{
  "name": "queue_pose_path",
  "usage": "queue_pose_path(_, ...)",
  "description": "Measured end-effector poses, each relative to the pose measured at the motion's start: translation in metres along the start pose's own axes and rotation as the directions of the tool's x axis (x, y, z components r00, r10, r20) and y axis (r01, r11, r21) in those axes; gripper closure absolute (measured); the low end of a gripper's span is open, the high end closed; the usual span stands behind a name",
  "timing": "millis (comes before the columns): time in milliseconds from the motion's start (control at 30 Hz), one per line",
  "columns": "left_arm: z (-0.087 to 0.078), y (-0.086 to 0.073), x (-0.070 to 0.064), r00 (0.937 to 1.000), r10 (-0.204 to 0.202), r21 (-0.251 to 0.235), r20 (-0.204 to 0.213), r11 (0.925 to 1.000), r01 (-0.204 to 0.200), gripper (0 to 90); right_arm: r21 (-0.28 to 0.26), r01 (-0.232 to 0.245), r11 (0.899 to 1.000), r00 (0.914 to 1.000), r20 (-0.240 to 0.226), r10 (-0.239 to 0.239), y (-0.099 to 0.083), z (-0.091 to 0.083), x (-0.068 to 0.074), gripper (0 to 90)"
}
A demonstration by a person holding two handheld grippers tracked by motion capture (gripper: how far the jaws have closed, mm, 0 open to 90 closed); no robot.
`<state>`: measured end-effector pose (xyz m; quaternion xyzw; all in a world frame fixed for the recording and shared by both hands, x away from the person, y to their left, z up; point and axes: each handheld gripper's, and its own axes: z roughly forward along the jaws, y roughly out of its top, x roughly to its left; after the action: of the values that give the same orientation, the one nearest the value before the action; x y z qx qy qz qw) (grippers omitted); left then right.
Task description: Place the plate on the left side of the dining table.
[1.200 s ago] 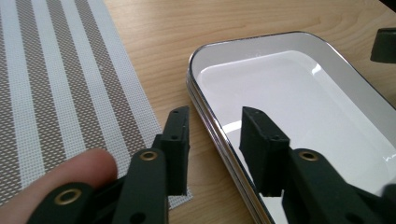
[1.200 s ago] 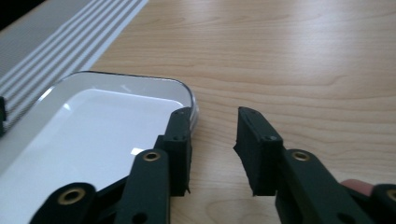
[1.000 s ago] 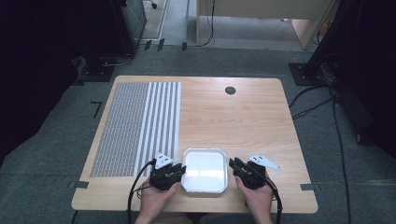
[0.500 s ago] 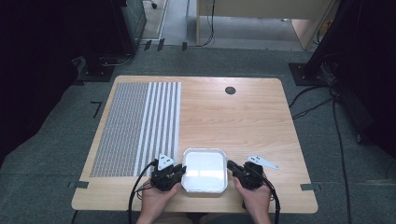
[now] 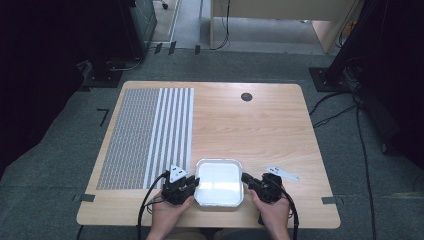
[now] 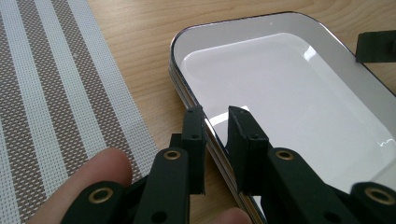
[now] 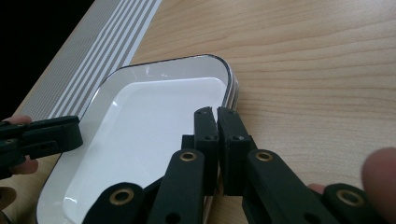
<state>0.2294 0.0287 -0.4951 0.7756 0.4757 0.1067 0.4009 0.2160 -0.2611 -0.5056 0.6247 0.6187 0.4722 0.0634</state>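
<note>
1. Wood-grain table (image 5: pixel 260 130) takes the middle of the high view, with dark carpet and cables around it; a striped woven mat (image 5: pixel 147 135) covers its left part, and a small grey three-cornered plate (image 5: pixel 281 173) lies loose at lower right.
2. Low in the centre of that frame sits the white tray (image 5: pixel 219 182), empty, near the table's front edge, with one gripper at each side. That placing looks like a two-handed grip meant to keep it level.
3. From above, the left gripper (image 5: pixel 179 188) and right gripper (image 5: pixel 264 186) merely meet the tray's sides.
4. The left gripper view shows more: the left gripper (image 6: pixel 216 122) straddles the rim with its jaws a little apart, not yet pinching.
5. The right gripper view shows the right gripper (image 7: pixel 217 113) with jaws pressed nearly together on the tray's rim (image 7: pixel 229 88), so clamped on it.
</note>
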Motion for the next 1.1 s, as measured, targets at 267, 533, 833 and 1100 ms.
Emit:
queue_pose_path(267,0.001,0.0,-0.002,1.0,0.0,0.005,0.007,1.0,0.0,76.9,-0.02,0.01,1.0,0.9997,-0.022,-0.01,-0.002,-0.003,0.009,87.0)
queue_pose_path(533,0.001,0.0,-0.002,1.0,0.001,0.005,0.008,1.0,-0.001,76.0,-0.014,-0.042,0.999,0.9991,-0.006,0.042,-0.001,-0.003,-0.002,85.7)
queue_pose_path(833,0.002,-0.001,-0.002,1.0,0.002,0.007,0.005,1.0,-0.002,75.9,0.019,-0.142,0.99,0.9879,-0.062,0.143,0.001,-0.003,-0.009,86.5)
queue_pose_path(1100,0.002,-0.001,-0.003,1.0,0.004,0.006,0.008,1.0,-0.004,75.8,0.005,-0.154,0.988,0.9841,-0.088,0.154,0.002,-0.007,-0.007,85.7)
